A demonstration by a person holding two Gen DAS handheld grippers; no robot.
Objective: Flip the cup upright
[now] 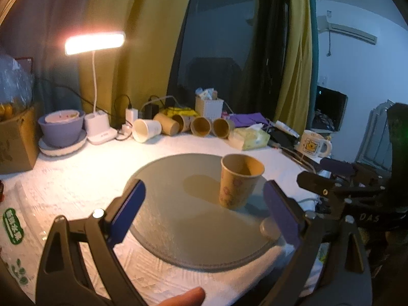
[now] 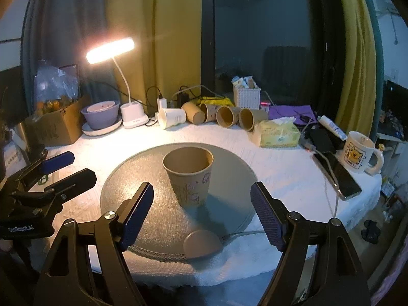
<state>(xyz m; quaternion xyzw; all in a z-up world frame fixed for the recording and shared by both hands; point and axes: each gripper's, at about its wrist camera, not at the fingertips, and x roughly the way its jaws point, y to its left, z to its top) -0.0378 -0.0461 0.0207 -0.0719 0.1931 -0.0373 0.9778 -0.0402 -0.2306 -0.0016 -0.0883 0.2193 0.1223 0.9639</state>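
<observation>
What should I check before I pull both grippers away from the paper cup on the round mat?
1. Paper cup upright, mouth up: ok.
2. Cup standing on the round mat, away from its edge: ok.
3. Right gripper open, not touching the cup: ok.
4. Left gripper open, holding nothing: ok.
5. Cup empty inside: cannot tell, the bottom is in shadow.
6. Space behind the grippers: cannot tell.

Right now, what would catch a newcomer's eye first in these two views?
A brown paper cup stands upright, mouth up, on the round grey mat, with both grippers open and clear of it. Behind it a lit desk lamp glows over a row of paper cups lying on their sides.
</observation>
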